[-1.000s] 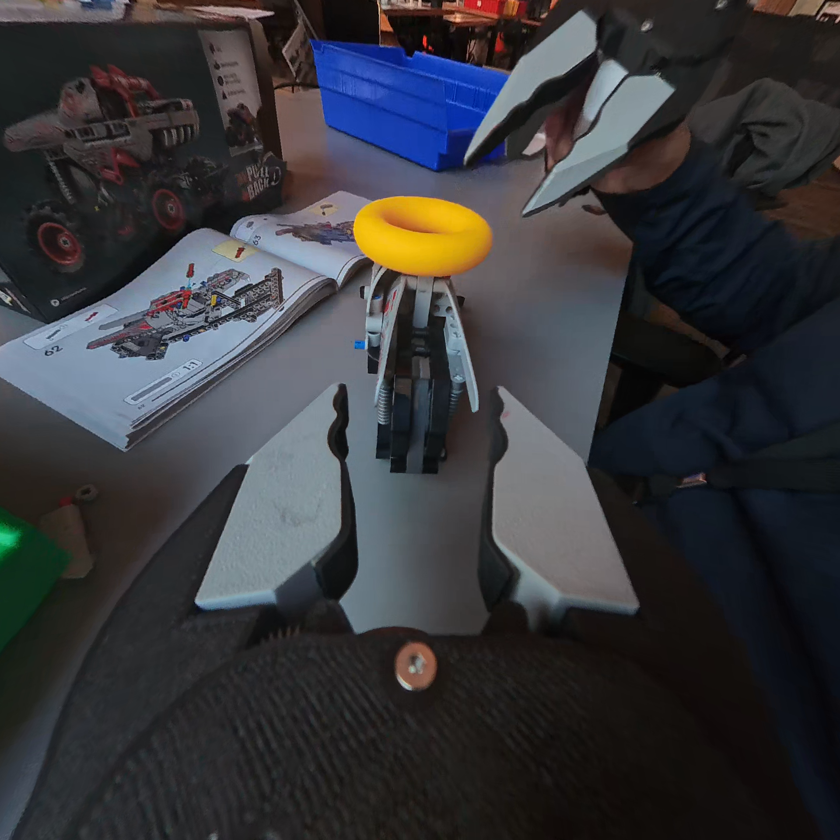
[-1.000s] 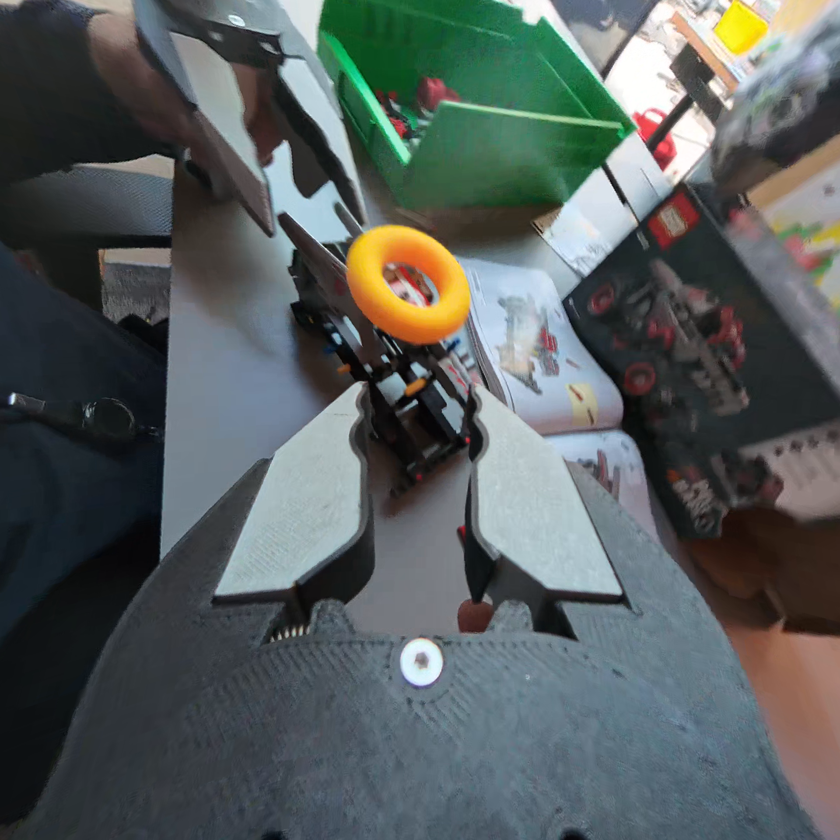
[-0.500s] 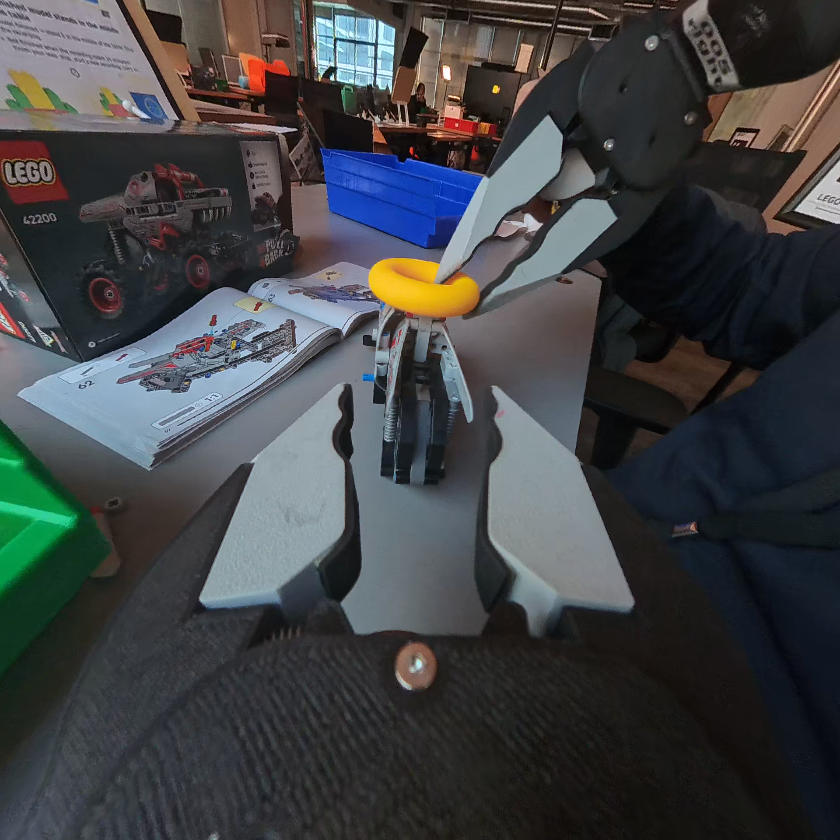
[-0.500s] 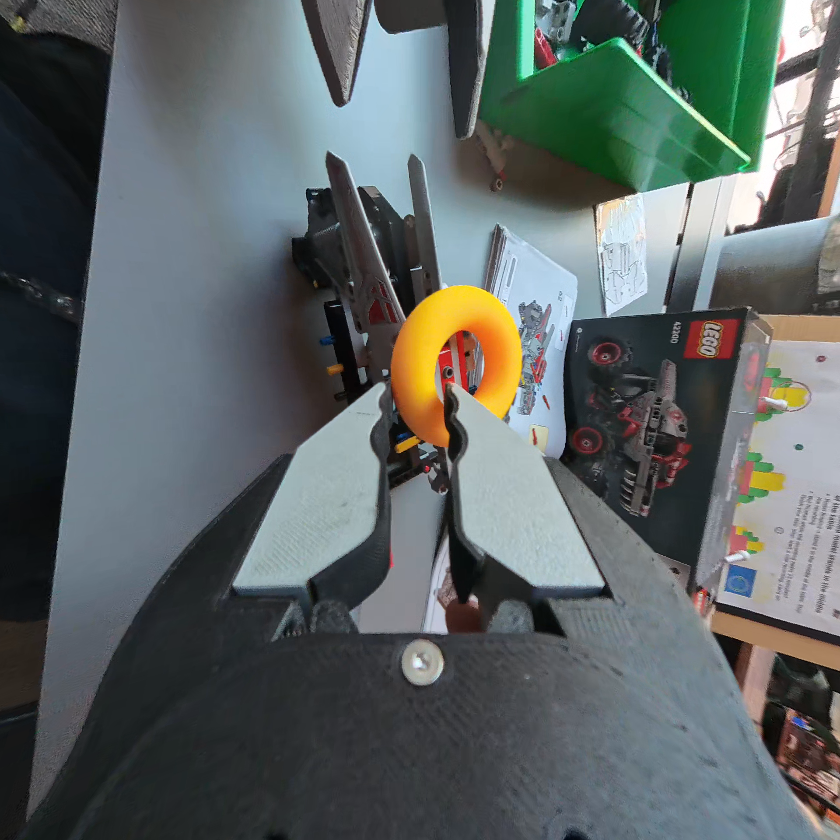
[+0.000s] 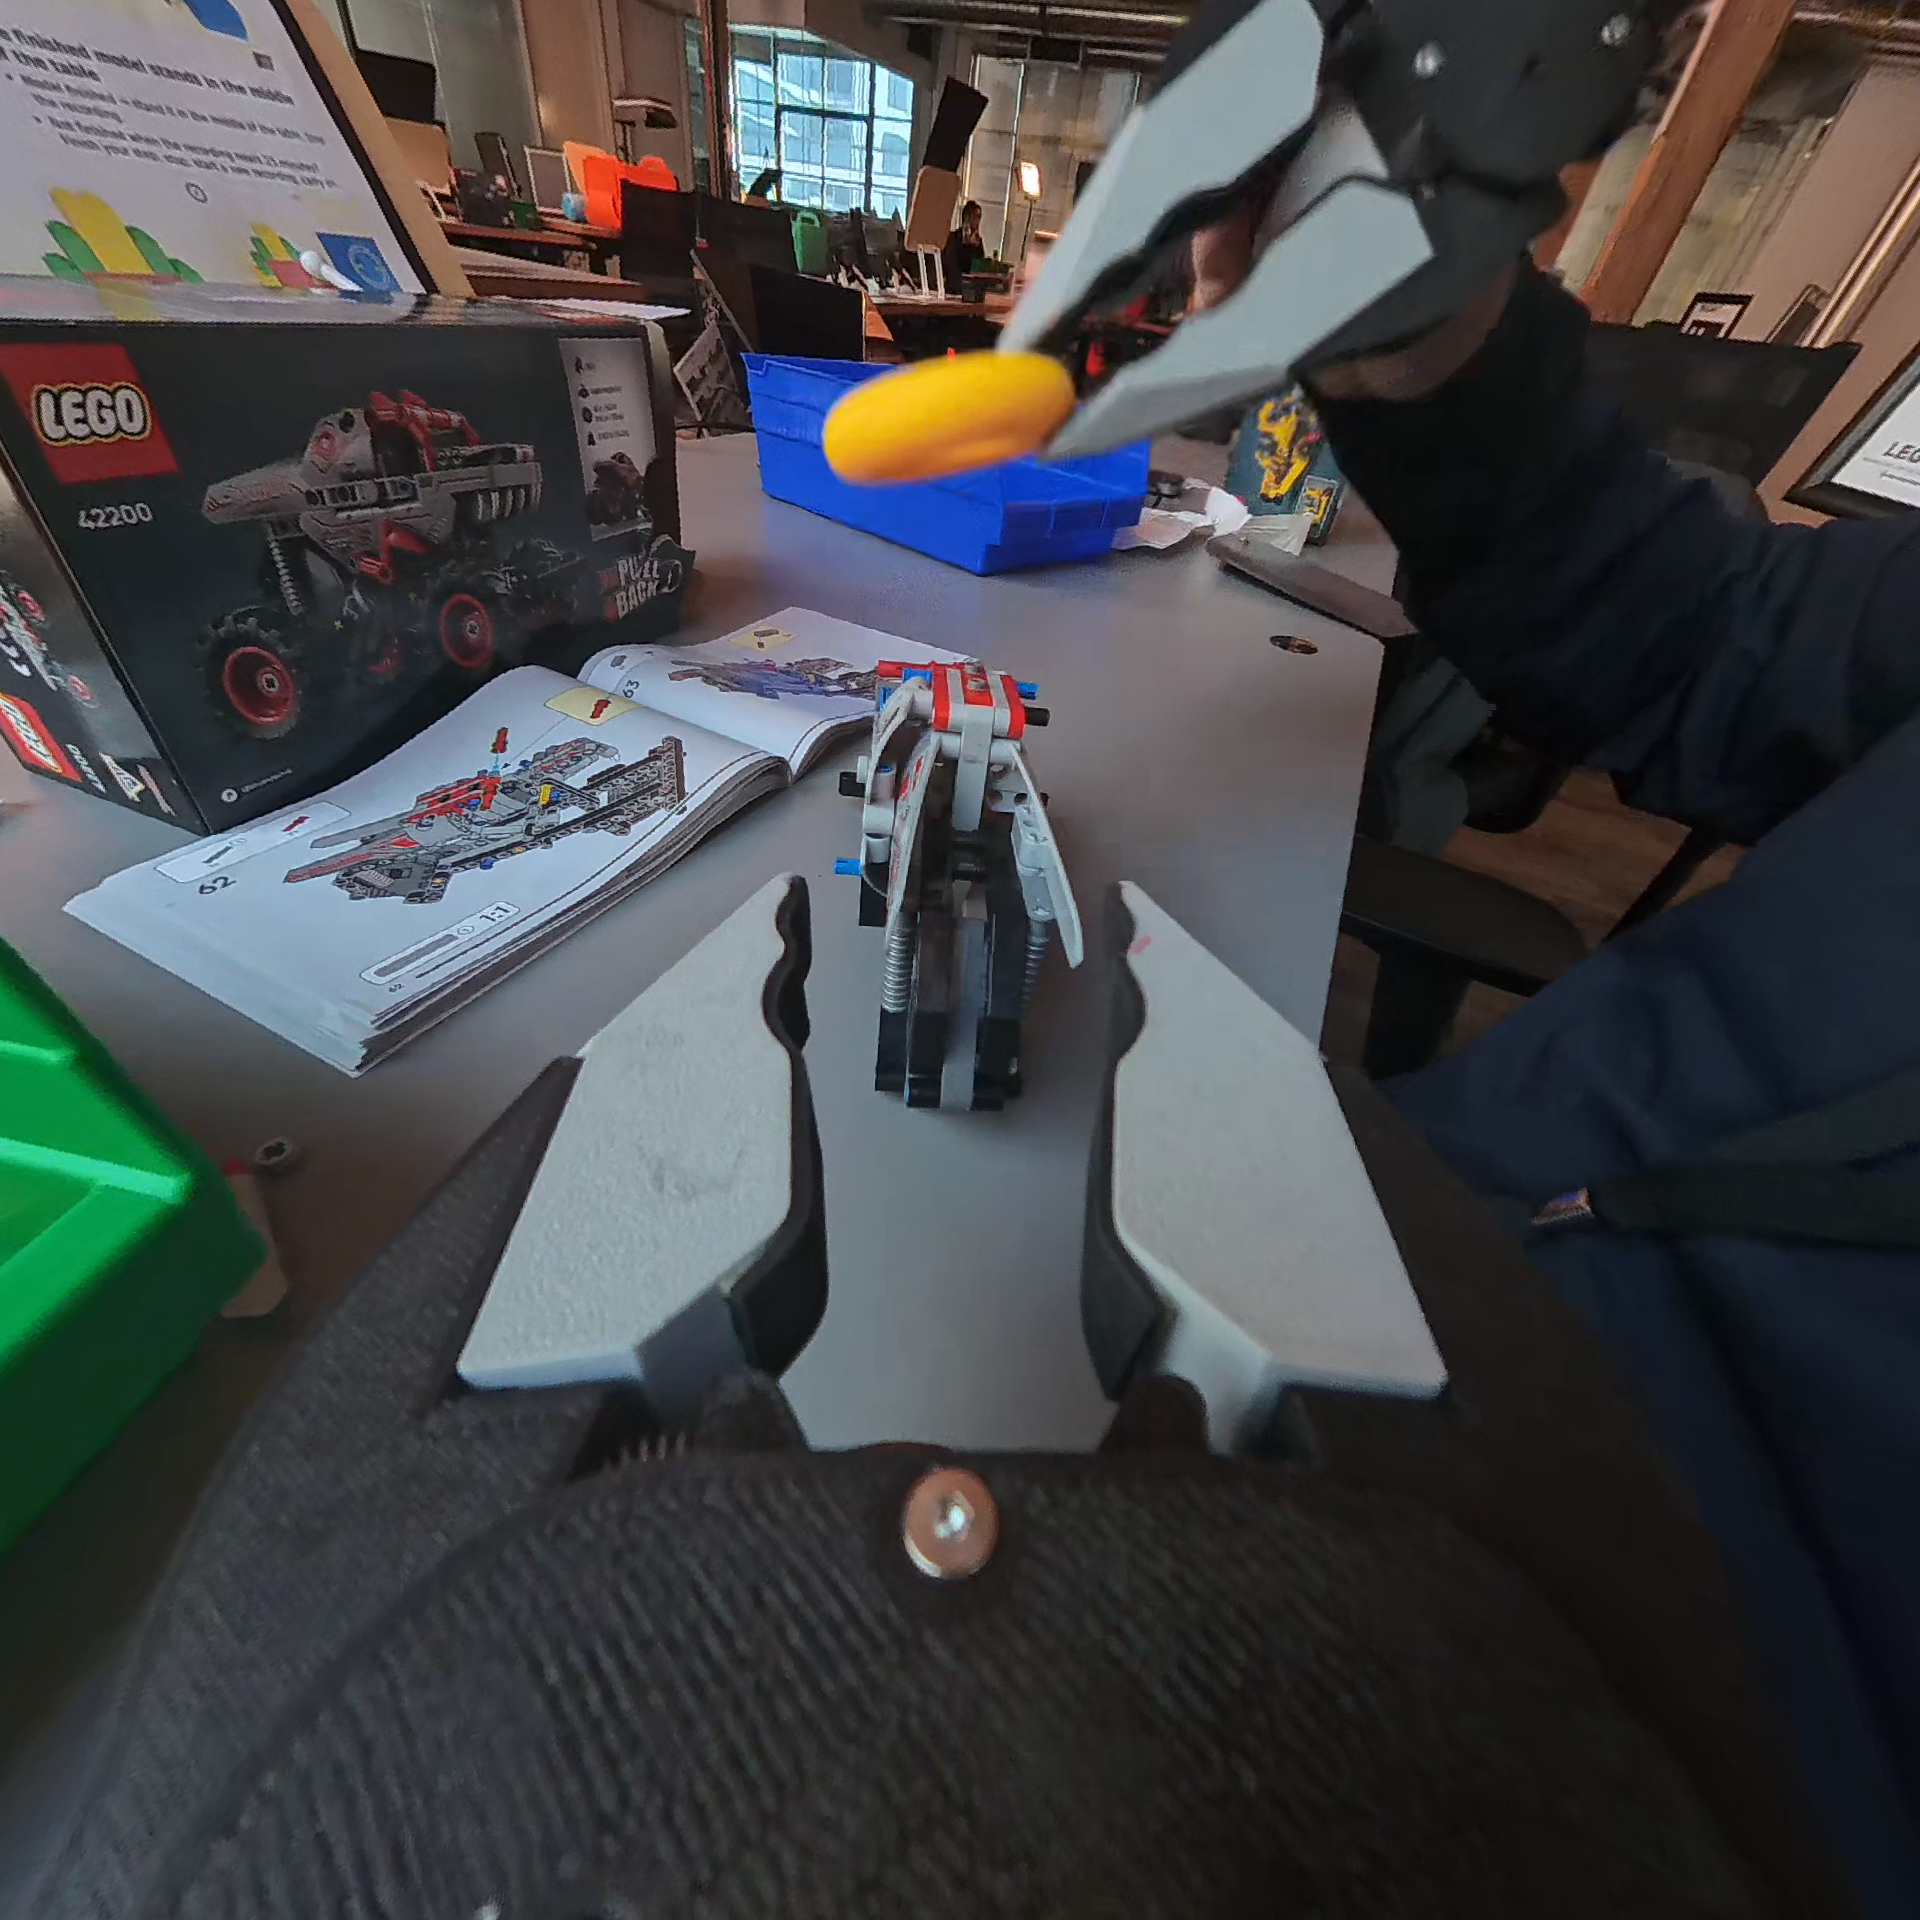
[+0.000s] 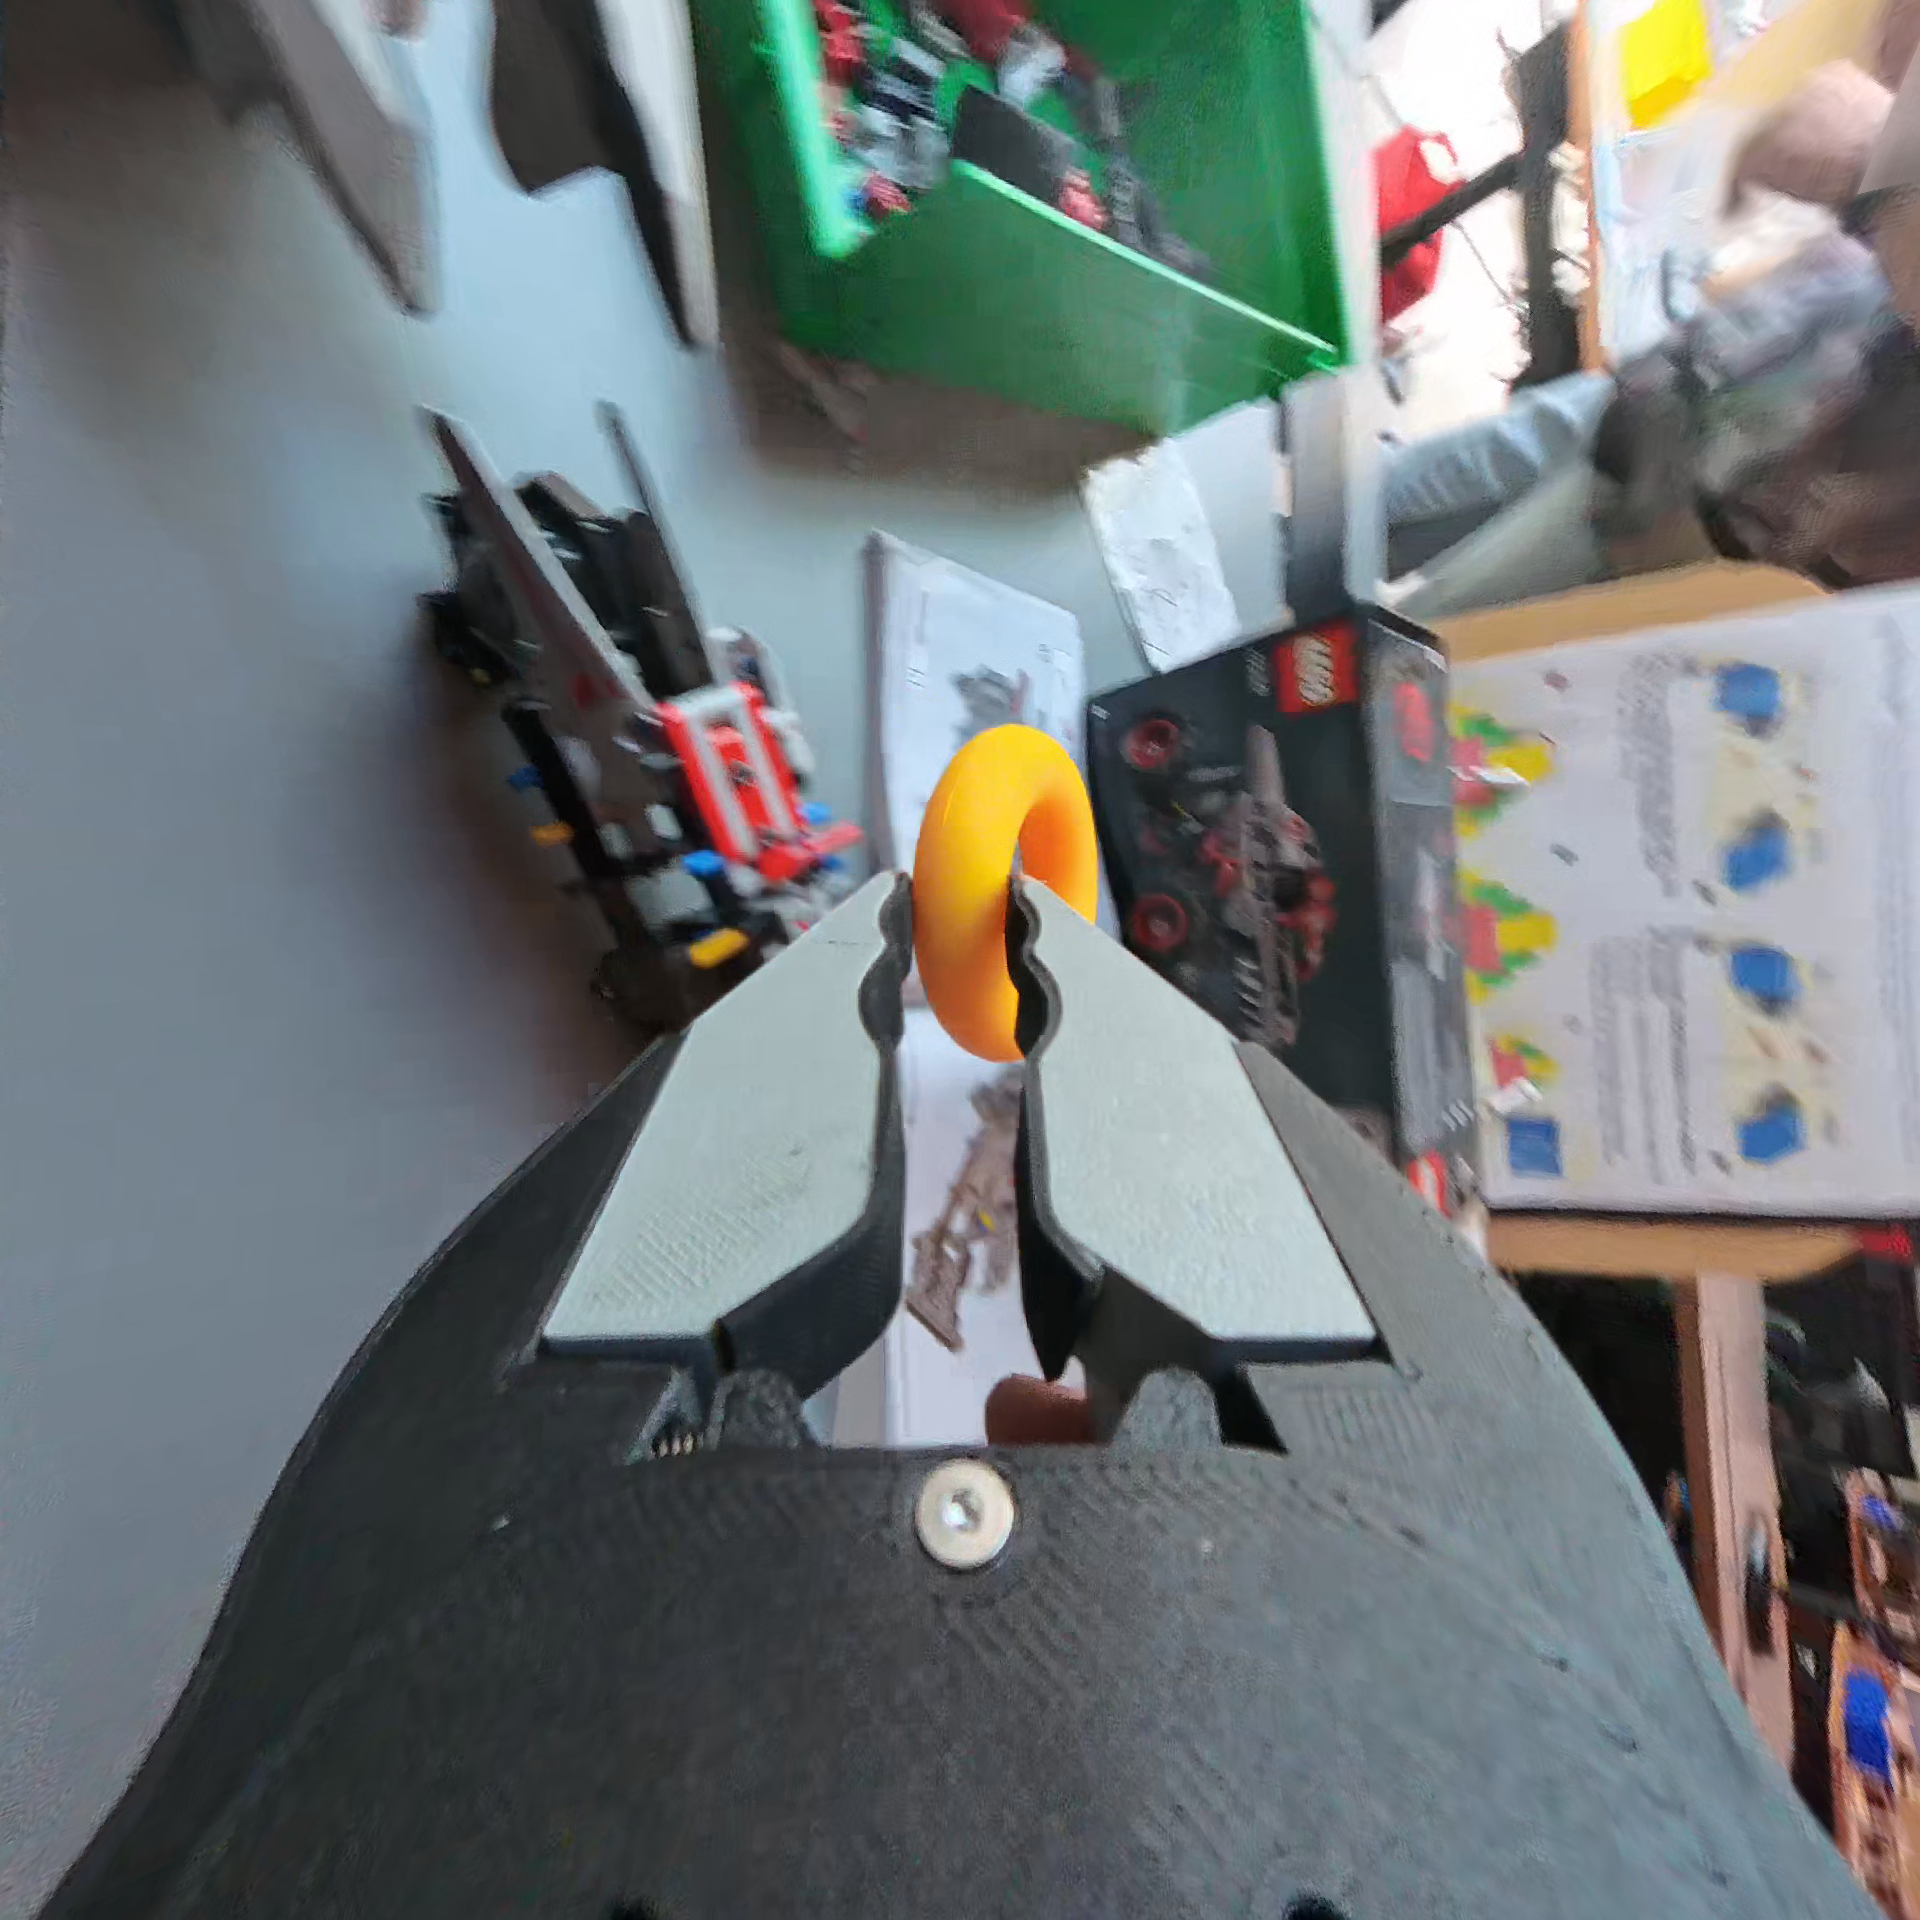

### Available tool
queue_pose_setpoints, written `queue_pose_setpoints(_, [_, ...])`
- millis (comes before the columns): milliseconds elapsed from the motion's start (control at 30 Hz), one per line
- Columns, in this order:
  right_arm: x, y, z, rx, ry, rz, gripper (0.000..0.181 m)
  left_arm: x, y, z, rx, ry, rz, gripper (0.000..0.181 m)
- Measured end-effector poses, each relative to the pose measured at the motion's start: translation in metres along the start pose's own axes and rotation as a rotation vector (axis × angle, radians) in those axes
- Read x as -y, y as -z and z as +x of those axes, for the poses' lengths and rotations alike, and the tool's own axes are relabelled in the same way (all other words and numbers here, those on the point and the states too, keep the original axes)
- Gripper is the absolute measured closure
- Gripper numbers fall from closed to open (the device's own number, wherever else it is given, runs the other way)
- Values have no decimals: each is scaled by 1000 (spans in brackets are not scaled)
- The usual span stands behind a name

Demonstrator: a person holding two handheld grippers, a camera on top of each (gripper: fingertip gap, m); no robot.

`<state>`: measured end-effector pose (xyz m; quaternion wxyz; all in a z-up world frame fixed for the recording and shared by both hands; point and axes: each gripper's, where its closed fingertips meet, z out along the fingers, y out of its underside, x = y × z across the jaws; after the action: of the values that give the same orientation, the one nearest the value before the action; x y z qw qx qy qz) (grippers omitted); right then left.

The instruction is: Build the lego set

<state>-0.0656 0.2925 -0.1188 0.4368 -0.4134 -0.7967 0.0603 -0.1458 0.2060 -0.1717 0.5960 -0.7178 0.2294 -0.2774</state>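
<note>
A grey table in a busy workshop is carrying the half-built lego model at frame centre.

The right gripper is pinching the yellow ring at its near rim, one finger passing through the hole; in the left wrist view the ring is hanging in the air in the upper middle, above and clear of the model. The left gripper is hovering low with its jaws spread wide, the model standing upright just beyond its tips. An open instruction booklet is lying left of the model, the set's box is standing in the upper left, a blue bin is sitting behind, and a green bin is showing at the left edge.
</note>
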Motion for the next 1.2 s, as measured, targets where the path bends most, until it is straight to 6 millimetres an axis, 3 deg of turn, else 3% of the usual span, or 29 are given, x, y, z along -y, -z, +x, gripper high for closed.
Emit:
queue_pose_setpoints(100, [-37, 25, 52, -147, -96, -63, 166, 0, 0, -1, 1, 5, 2, 128])
queue_pose_setpoints(167, [-78, 44, 86, -246, -191, -134, 166, 0, 0, -1, -1, 13, 2, 129])
queue_pose_setpoints(267, [-150, 66, 113, -322, -333, -260, 166, 0, 0, -2, -7, 30, 1, 129])
queue_pose_setpoints(367, [-211, 72, 110, -327, -448, -363, 166, 0, 0, -3, -19, 45, 0, 129])
queue_pose_setpoints(533, [-278, 55, 88, -319, -540, -531, 166, -1, -1, -3, -18, 46, -5, 132])
queue_pose_setpoints(633, [-302, 43, 94, -345, -517, -641, 166, -2, -2, -3, -22, 57, -19, 132])
queue_pose_setpoints(867, [-339, 5, 128, -369, -525, -835, 166, -2, -2, -3, -27, 63, -17, 133])
queue_pose_setpoints(967, [-365, -15, 124, -352, -568, -912, 166, -1, -1, -3, -25, 54, -10, 134])
queue_pose_setpoints(1067, [-390, -34, 105, -295, -624, -948, 166, -1, -1, -2, -30, 50, -6, 134])
queue_pose_setpoints(1200, [-395, -41, 92, -272, -659, -916, 164, 0, 0, -2, -40, 59, 4, 134])
